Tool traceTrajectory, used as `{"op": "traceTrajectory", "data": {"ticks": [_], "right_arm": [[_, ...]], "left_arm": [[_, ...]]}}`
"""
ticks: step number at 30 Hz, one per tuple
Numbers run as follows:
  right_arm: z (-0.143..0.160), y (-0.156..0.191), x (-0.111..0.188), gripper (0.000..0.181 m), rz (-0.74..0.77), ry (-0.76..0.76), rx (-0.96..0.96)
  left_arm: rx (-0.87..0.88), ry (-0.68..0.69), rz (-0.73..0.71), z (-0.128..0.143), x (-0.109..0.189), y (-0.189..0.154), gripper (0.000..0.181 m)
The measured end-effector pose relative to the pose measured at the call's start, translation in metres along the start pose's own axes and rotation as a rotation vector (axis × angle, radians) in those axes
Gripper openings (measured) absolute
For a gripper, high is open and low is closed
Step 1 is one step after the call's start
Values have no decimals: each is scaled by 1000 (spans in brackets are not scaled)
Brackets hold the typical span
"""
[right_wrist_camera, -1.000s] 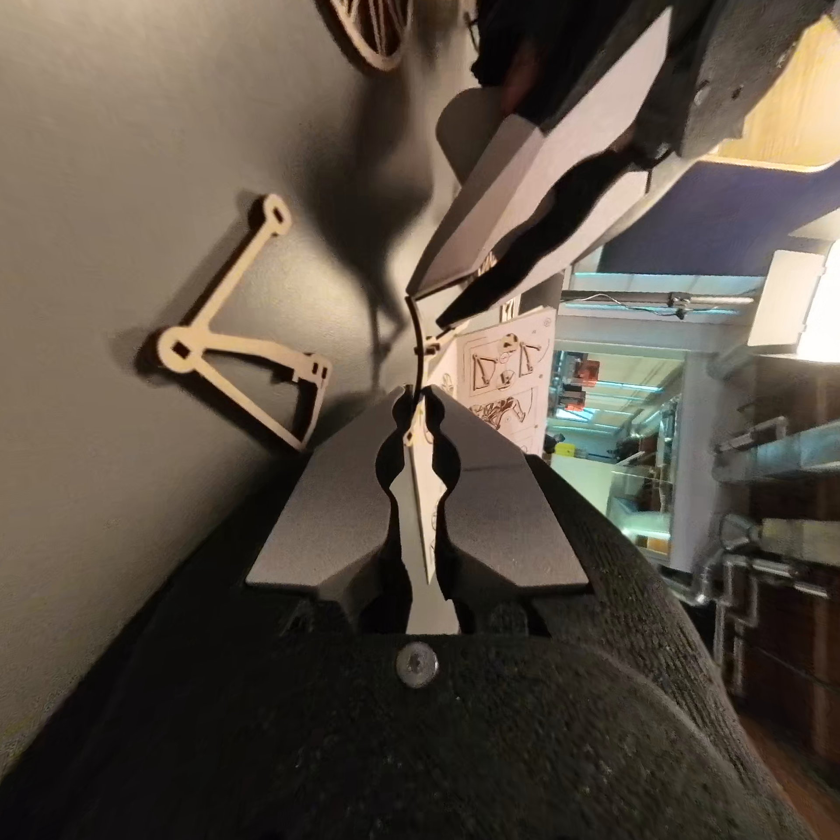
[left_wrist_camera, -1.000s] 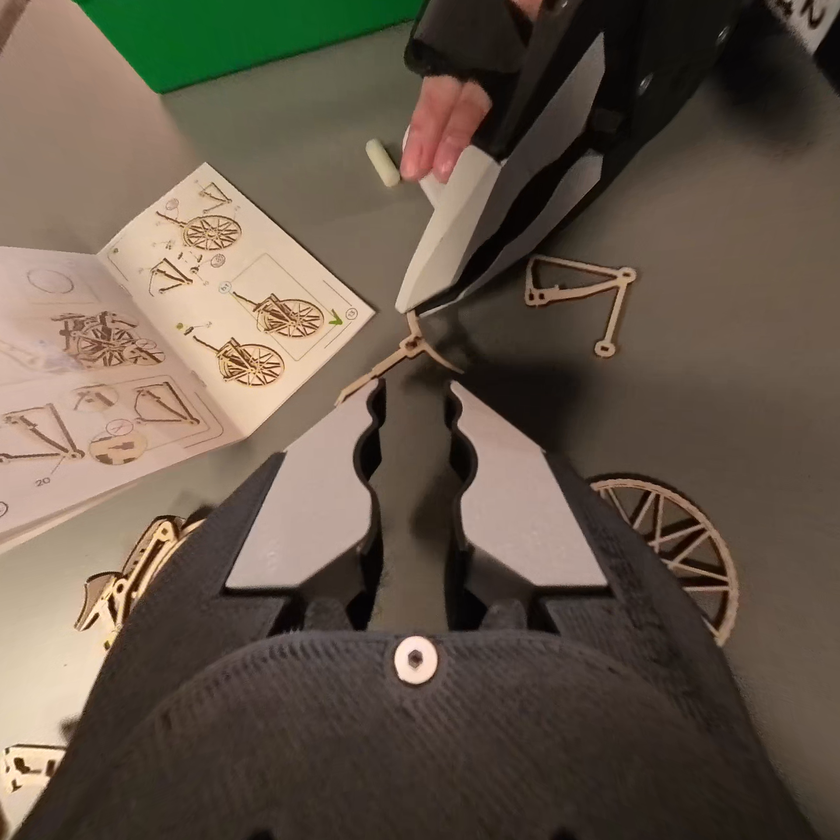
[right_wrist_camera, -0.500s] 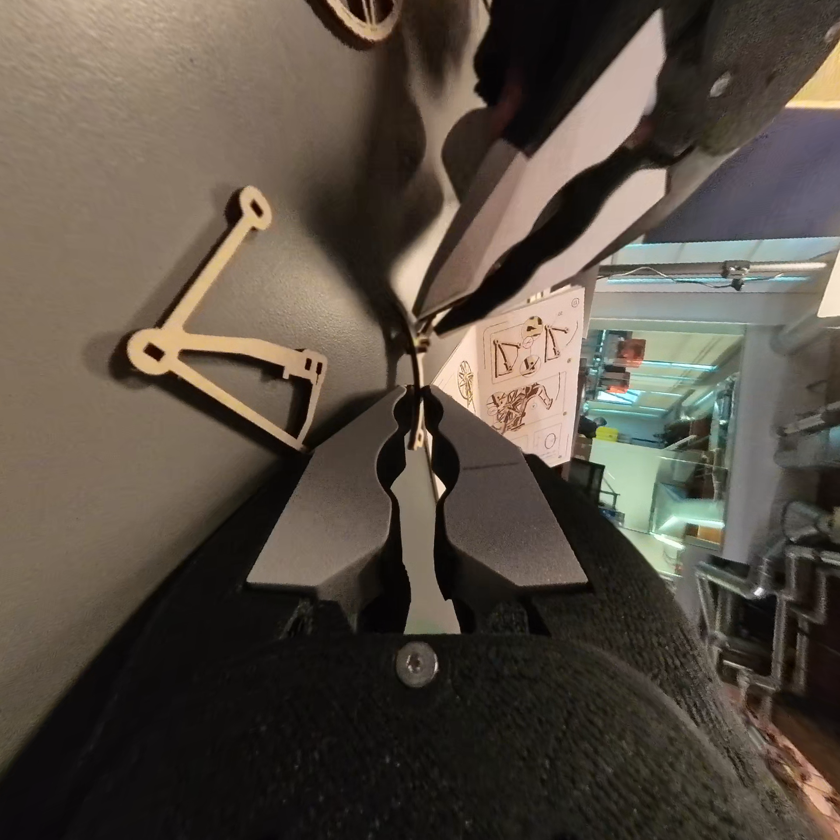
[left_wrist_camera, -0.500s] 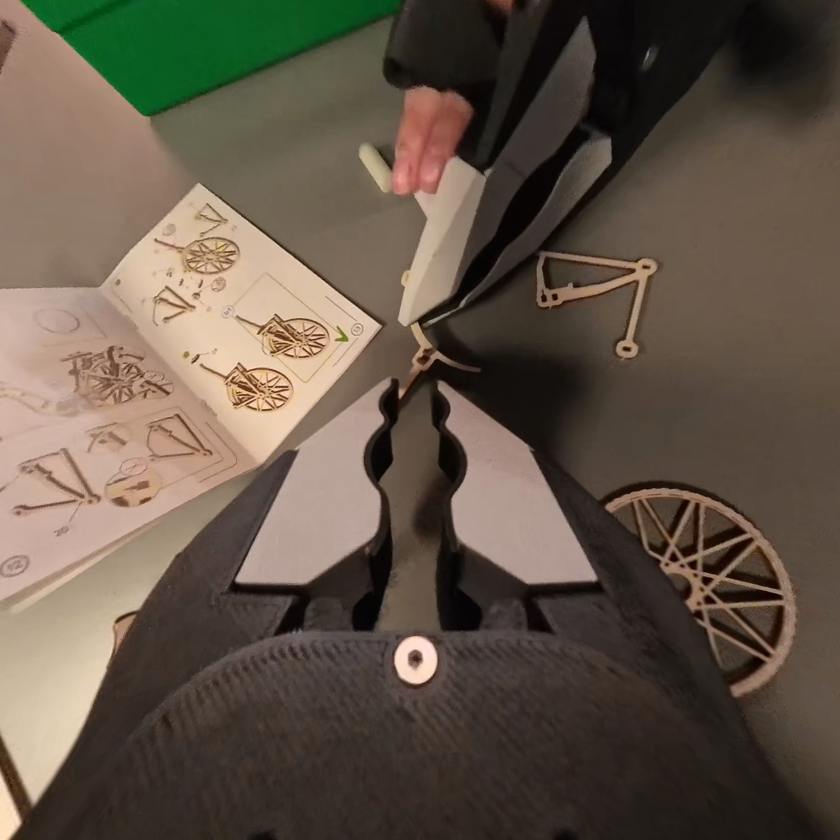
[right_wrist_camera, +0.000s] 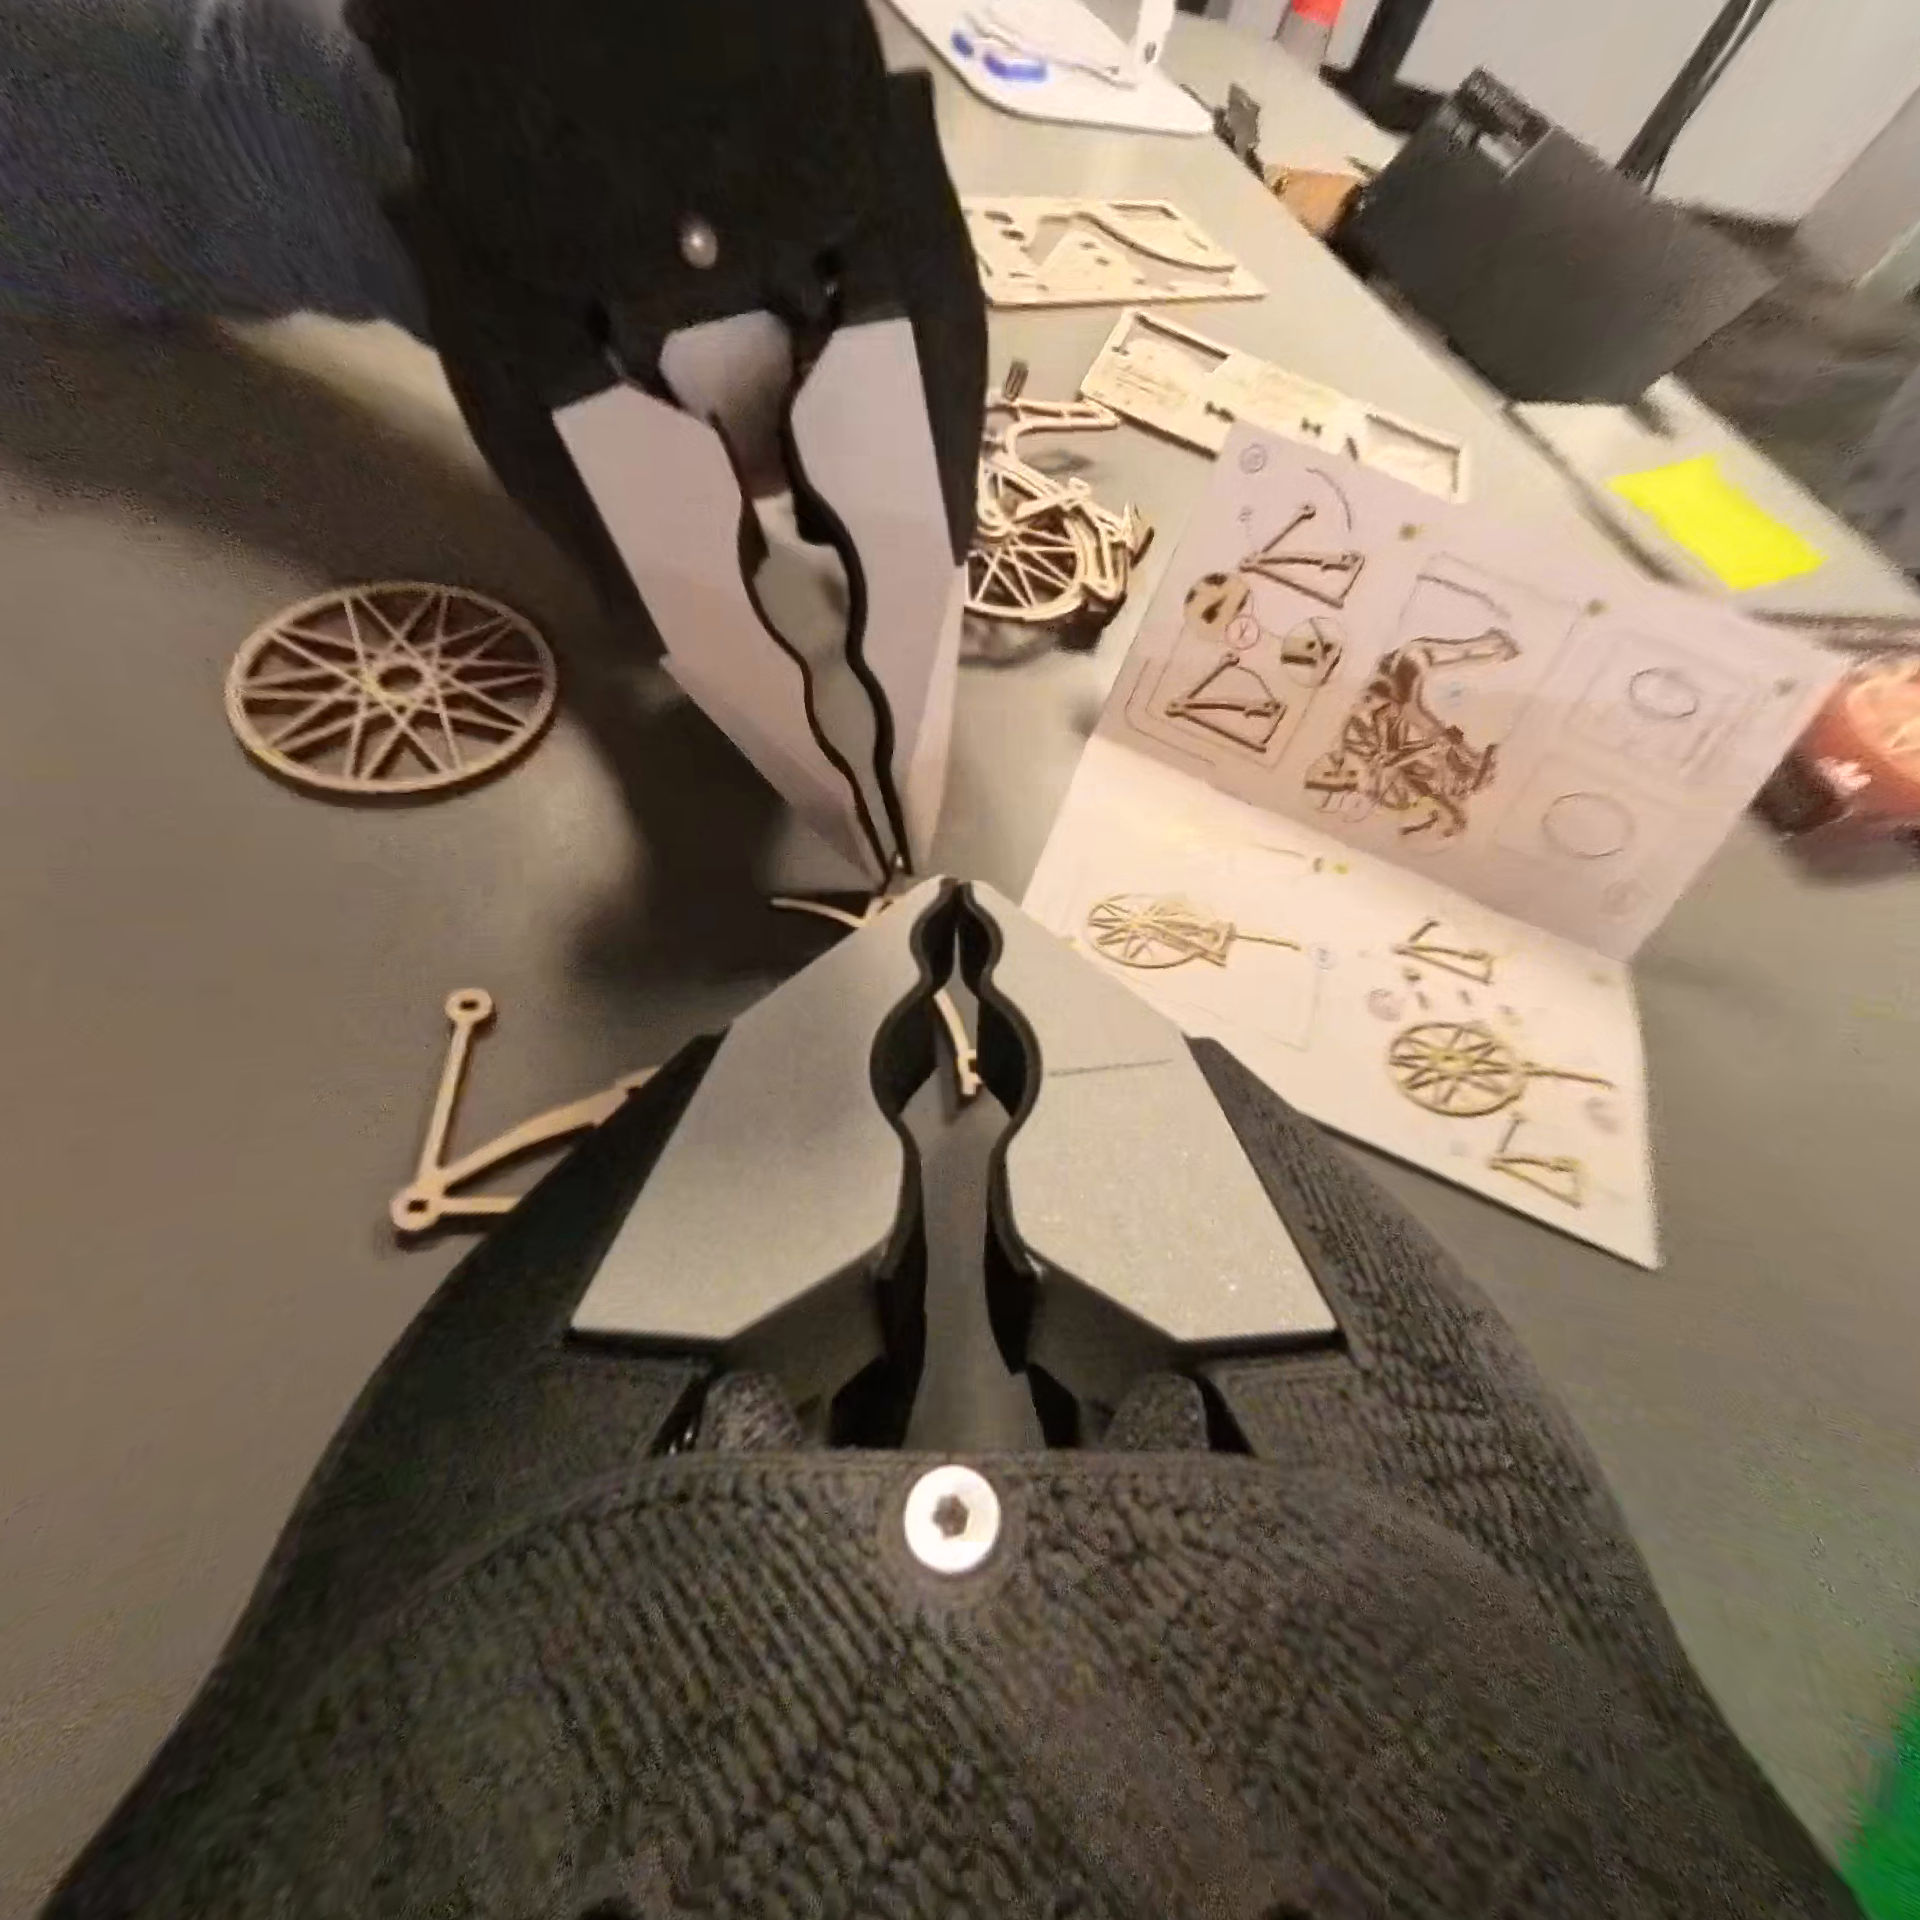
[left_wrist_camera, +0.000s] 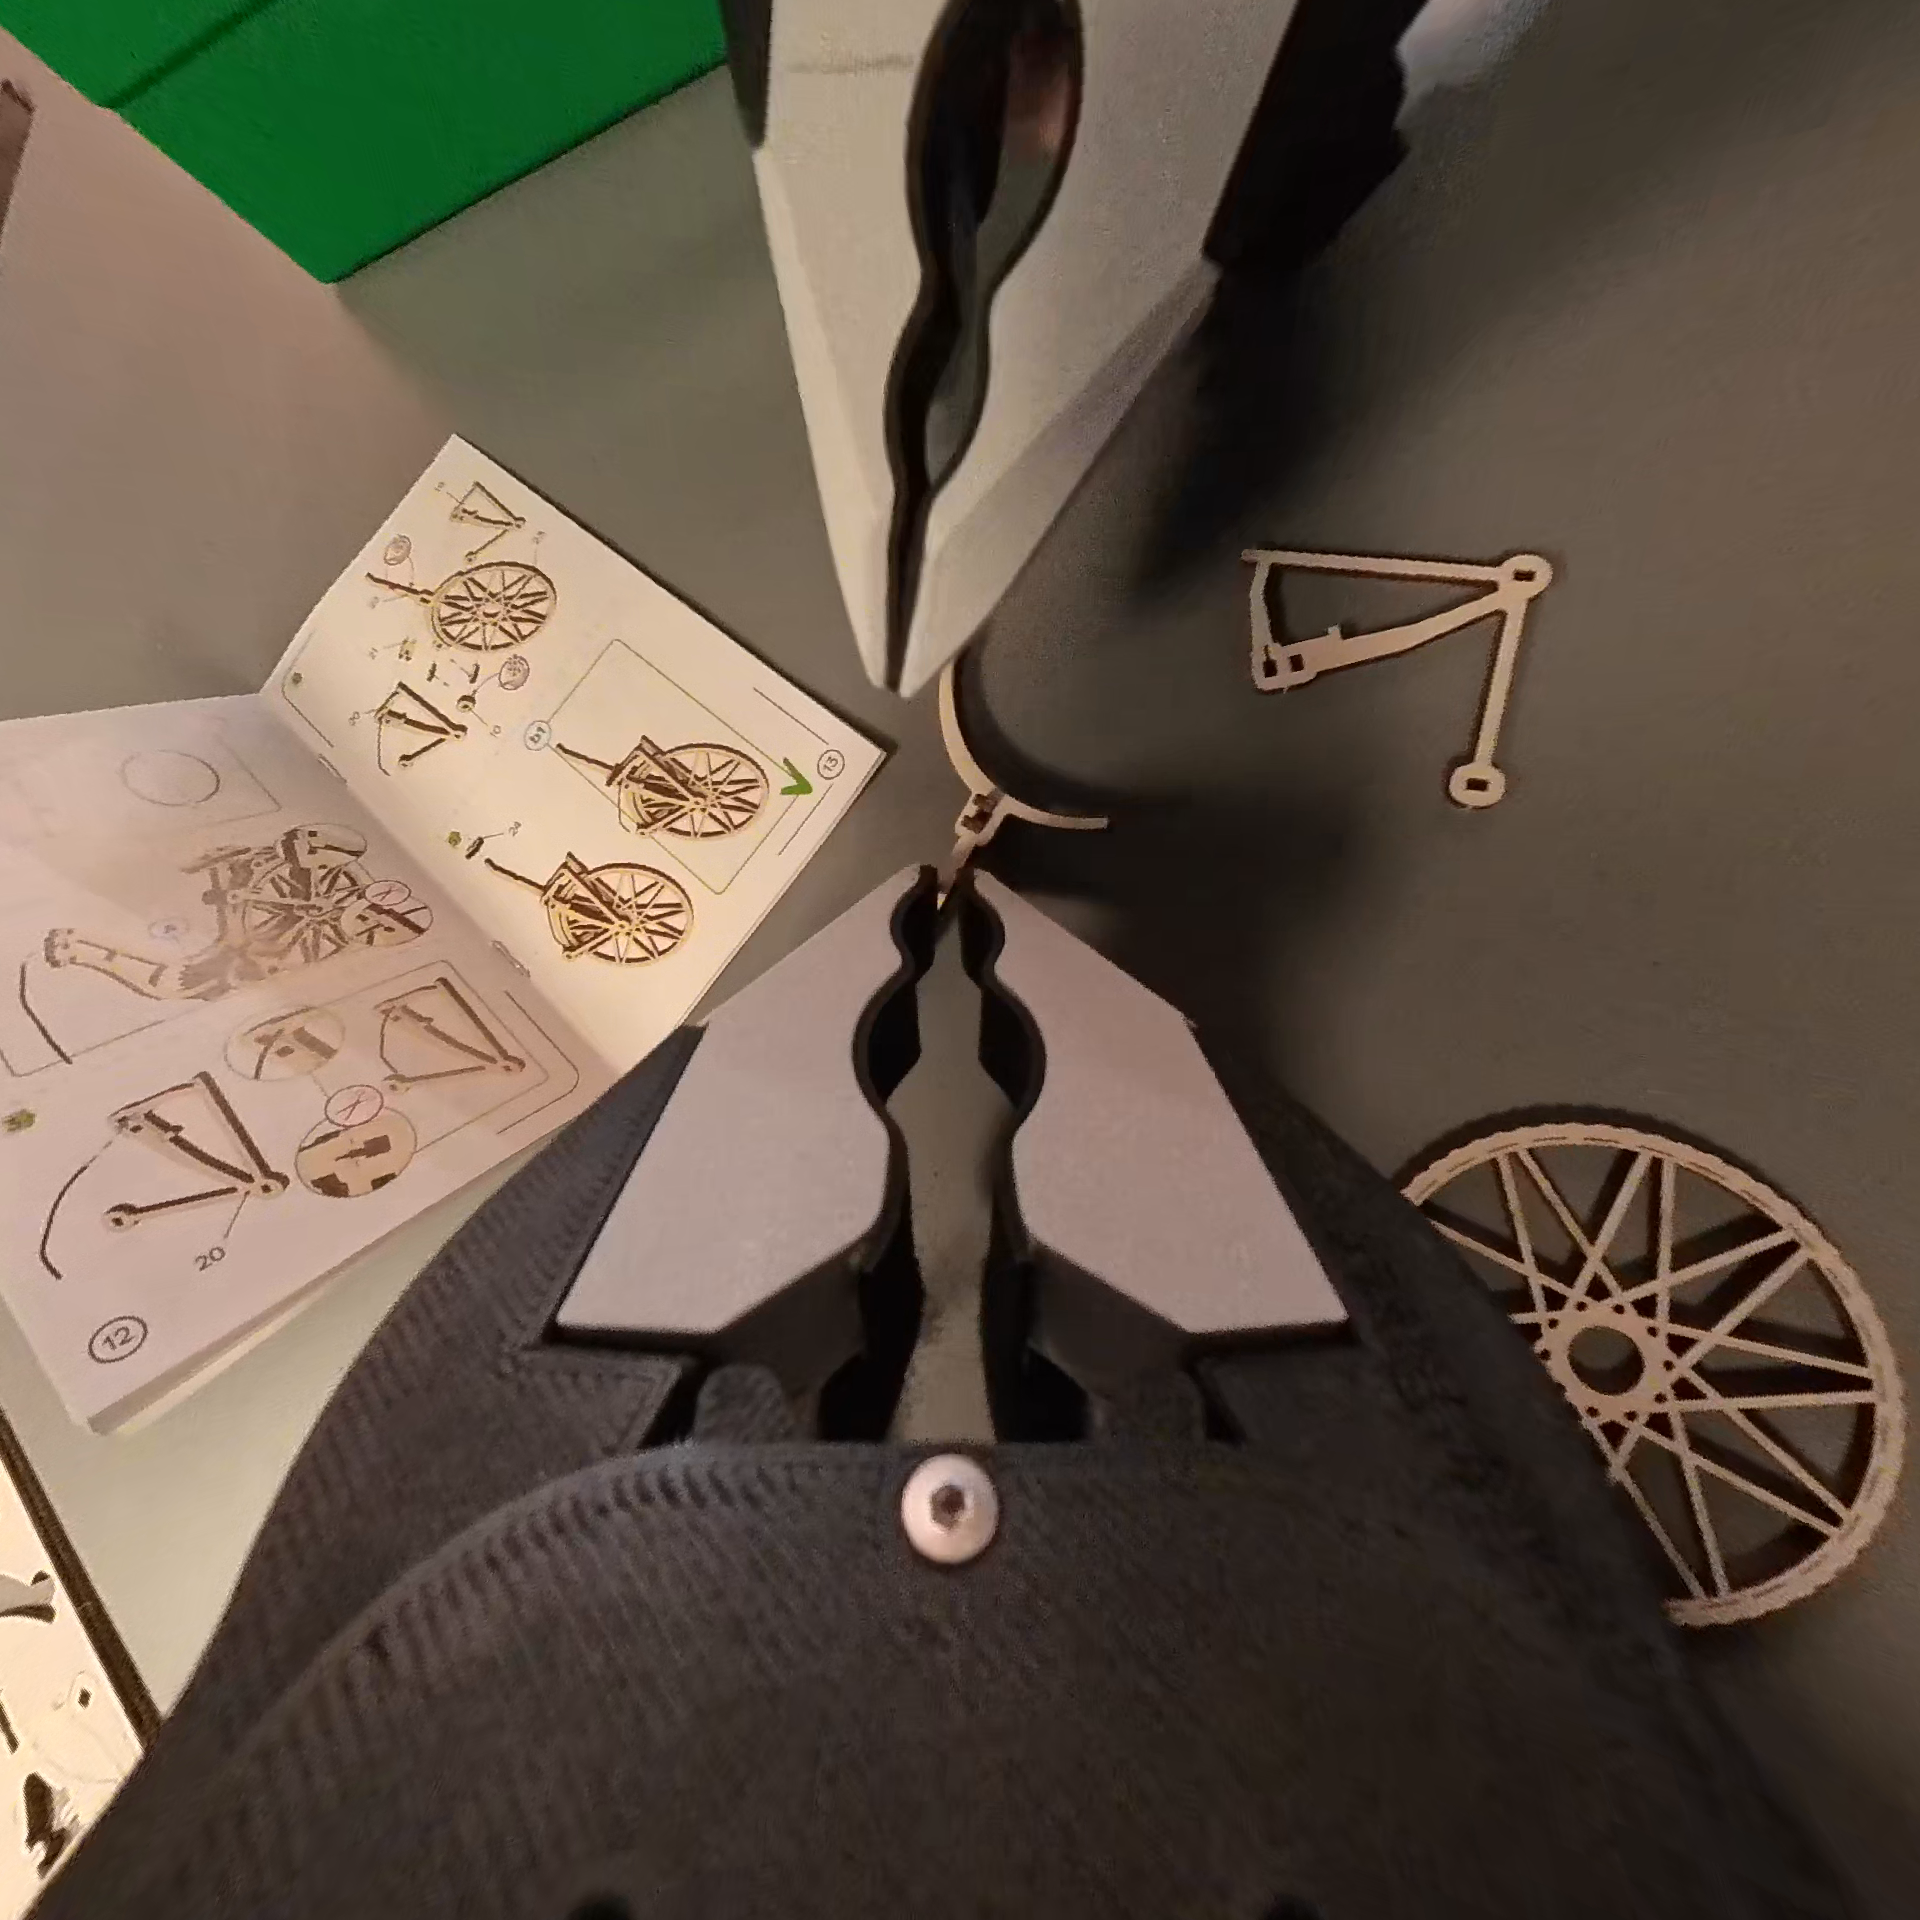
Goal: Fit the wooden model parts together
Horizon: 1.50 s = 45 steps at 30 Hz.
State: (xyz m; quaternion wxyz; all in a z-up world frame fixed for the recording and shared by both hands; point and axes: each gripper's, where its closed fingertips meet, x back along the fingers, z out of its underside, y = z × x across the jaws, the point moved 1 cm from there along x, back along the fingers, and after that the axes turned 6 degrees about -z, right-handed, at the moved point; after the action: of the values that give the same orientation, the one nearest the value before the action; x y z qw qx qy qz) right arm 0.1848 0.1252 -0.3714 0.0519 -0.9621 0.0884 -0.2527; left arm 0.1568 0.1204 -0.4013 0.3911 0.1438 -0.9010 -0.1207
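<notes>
Two black handheld tools with grey fingers meet tip to tip above a grey counter (left_wrist_camera: 1558,312). In the left wrist view, the left tool (left_wrist_camera: 943,883) has its fingers drawn almost together, and their tips pinch the straight stem of a thin wooden part (left_wrist_camera: 977,805), a curved strip with a short rod joined at its middle. The right tool (left_wrist_camera: 896,665) comes in from the far side, its fingers also nearly closed, with its tips at the upper end of the curved strip; whether they actually grip it cannot be told.

In the right wrist view, the right tool (right_wrist_camera: 958,902) shows its fingertips nearly touching, with a sliver of the wooden part (right_wrist_camera: 961,1049) visible in the gap behind them. The left tool (right_wrist_camera: 883,854) points down toward the same spot.

On the counter just beside the tools lies a triangular wooden frame piece (left_wrist_camera: 1392,665), flat and separate. Nearer the left tool's body lies a spoked wooden wheel (left_wrist_camera: 1652,1371), also flat. An open instruction booklet (left_wrist_camera: 343,935) with drawings rests on the opposite side of the tools. A green box (left_wrist_camera: 416,114) sits toward the far edge. Farther off in the right wrist view are a partly built wooden model (right_wrist_camera: 1049,540) and flat wooden parts sheets (right_wrist_camera: 1112,255).
</notes>
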Motion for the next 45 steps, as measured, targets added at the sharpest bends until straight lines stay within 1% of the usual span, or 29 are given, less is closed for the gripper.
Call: {"op": "traceTrajectory", "data": {"ticks": [2, 4, 7, 13, 21, 24, 25, 26, 27, 28, 30, 31, 38, 45], "right_arm": [[5, 1, -4, 0, -12, 39, -42], [12, 5, -8, 0, -27, 102, -37], [21, 5, -13, 0, -12, 171, -28], [21, 6, -14, 0, -15, 173, -57], [21, 9, -14, 0, 1, 179, -26], [19, 6, -13, 0, 17, 168, -96], [14, 4, -12, 0, 27, 127, -157], [5, 6, -10, 0, -7, 55, -248], [0, 9, -10, 6, -54, 12, -334], [3, 10, -11, 10, -70, 28, -376], [13, 13, -15, 11, -62, 99, -371], [13, 14, -17, 11, -60, 109, -368], [15, 16, -22, 5, -41, 135, -372], [16, 17, -23, 6, -22, 155, -332]], "left_arm": [[-9, 0, -3, 0, 0, 0, 3], [-31, 5, -14, 0, 0, 0, 3], [-77, 14, -37, 0, 0, 0, 2], [-206, 37, -100, 0, 1, -1, 0], [-345, 32, -189, 1, 1, -3, 0], [-393, 34, -231, 2, 2, -3, 0], [-412, 33, -245, 2, 2, -3, 0], [-429, 31, -262, 2, 2, -4, 0], [-441, 28, -277, 2, 2, -4, 0], [-455, 28, -289, 2, 2, -4, 0], [-484, 35, -309, 2, 2, -4, 0], [-491, 38, -315, 2, 2, -4, 0], [-541, 49, -341, 2, 1, -5, 0], [-570, 44, -352, 3, 1, -5, 0]]}}
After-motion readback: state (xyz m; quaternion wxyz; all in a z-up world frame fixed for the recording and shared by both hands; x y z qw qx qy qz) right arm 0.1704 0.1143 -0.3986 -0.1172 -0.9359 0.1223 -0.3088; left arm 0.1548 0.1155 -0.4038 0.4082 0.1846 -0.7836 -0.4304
